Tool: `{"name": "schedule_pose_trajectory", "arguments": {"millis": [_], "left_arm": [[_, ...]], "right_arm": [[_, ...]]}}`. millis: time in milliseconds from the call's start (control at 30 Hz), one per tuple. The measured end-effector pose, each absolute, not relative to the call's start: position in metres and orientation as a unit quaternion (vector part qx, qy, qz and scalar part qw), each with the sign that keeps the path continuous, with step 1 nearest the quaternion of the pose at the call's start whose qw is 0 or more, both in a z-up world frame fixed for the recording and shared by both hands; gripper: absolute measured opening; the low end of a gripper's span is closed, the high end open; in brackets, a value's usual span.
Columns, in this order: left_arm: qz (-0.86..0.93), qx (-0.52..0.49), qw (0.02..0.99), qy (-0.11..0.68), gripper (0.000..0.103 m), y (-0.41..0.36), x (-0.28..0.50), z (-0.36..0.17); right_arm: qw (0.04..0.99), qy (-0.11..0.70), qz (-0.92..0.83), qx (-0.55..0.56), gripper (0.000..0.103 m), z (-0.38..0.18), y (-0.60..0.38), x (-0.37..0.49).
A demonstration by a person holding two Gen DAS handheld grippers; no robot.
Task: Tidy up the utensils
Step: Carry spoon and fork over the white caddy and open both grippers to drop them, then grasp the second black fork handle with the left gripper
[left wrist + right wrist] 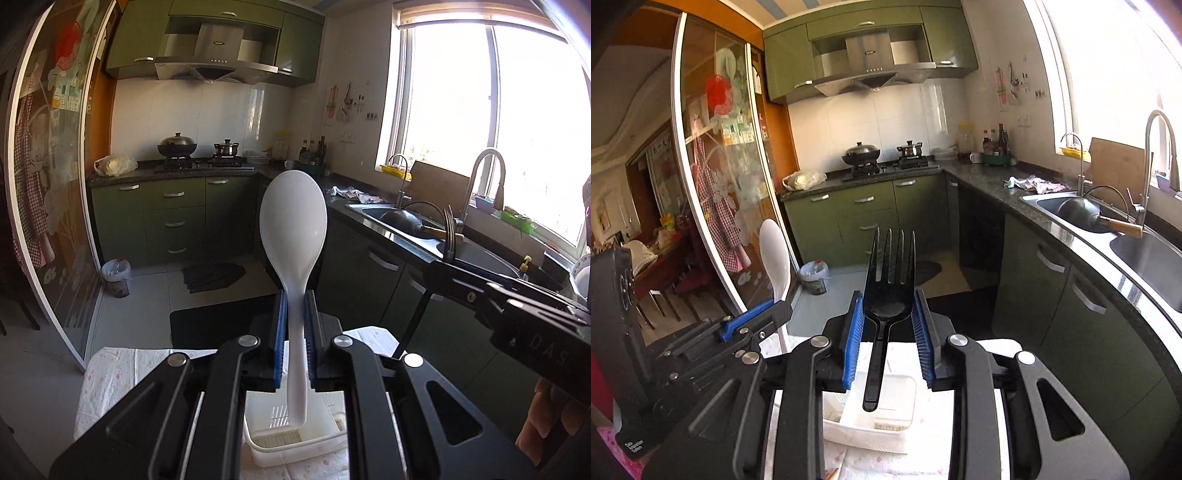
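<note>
**Spoon and fork poised over the basket**

The left gripper is clamped narrow on the neck of a white spoon, bowl up at 12 o'clock, handle tip hanging down toward a white basket at 6 o'clock. The basket sits on a pale cloth.

The right gripper holds a black fork, tines up at 12 o'clock, handle end pointing into the same basket at 6 o'clock. Its blue pads stand wider apart than the fork's neck; whether they truly pinch it cannot be told from here, though the fork hangs upright between them. In this view the left gripper with the spoon shows at 9 o'clock.

The step in hand looks like lowering both utensils, handle first, into the basket. To do it well, I would judge:

- Keep each utensil vertical so the handle tip clears the basket rim.
- Lower one at a time; the two grippers are near each other and could knock.
- Aim each handle at a separate compartment, if the divider seen inside allows it.
- Release only once the tip rests on the slotted floor, or the spoon, top-heavy, may tip out.
</note>
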State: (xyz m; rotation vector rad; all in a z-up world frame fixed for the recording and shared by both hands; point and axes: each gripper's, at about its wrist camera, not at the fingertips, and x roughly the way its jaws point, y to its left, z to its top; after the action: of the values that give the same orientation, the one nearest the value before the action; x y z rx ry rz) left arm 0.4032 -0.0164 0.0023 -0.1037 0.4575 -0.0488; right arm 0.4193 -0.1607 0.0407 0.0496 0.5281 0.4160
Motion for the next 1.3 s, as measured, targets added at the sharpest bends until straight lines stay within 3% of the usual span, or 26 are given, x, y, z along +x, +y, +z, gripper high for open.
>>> {"name": "schedule_pose_trajectory", "arguments": {"millis": [200, 333, 367, 600, 700, 867, 1000, 1033, 1100, 1300], "left_arm": [[-0.018, -0.039, 0.963, 0.265, 0.011, -0.019, 0.411, -0.031], [-0.013, -0.045, 0.959, 0.28, 0.042, -0.014, 0.408, -0.042], [-0.012, -0.046, 0.958, 0.281, 0.043, -0.012, 0.406, -0.043], [-0.023, -0.044, 0.947, 0.318, 0.043, -0.005, 0.369, -0.04], [-0.038, -0.039, 0.926, 0.372, 0.045, -0.003, 0.343, -0.05], [-0.066, -0.042, 0.849, 0.523, 0.044, -0.005, 0.314, -0.111], [-0.083, -0.043, 0.796, 0.598, 0.041, -0.014, 0.296, -0.153], [-0.083, -0.036, 0.79, 0.606, 0.037, -0.018, 0.293, -0.158], [-0.084, -0.025, 0.784, 0.614, 0.036, -0.025, 0.288, -0.164], [-0.104, -0.01, 0.773, 0.626, 0.035, -0.04, 0.283, -0.162]], "right_arm": [[0.932, 0.298, 0.205, -0.02, 0.027, -0.011, -0.143, 0.423], [0.929, 0.306, 0.208, -0.031, 0.034, -0.021, -0.137, 0.416], [0.928, 0.306, 0.209, -0.028, 0.034, -0.021, -0.138, 0.413], [0.915, 0.326, 0.238, -0.004, 0.04, -0.016, -0.163, 0.354], [0.877, 0.399, 0.266, 0.011, 0.04, -0.048, -0.171, 0.335], [0.802, 0.522, 0.29, 0.023, 0.04, -0.123, -0.174, 0.31], [0.795, 0.537, 0.281, 0.012, 0.04, -0.141, -0.178, 0.298], [0.796, 0.536, 0.282, 0.014, 0.041, -0.141, -0.181, 0.295], [0.8, 0.529, 0.282, 0.014, 0.045, -0.136, -0.183, 0.288], [0.805, 0.519, 0.286, 0.007, 0.046, -0.112, -0.183, 0.289]]}}
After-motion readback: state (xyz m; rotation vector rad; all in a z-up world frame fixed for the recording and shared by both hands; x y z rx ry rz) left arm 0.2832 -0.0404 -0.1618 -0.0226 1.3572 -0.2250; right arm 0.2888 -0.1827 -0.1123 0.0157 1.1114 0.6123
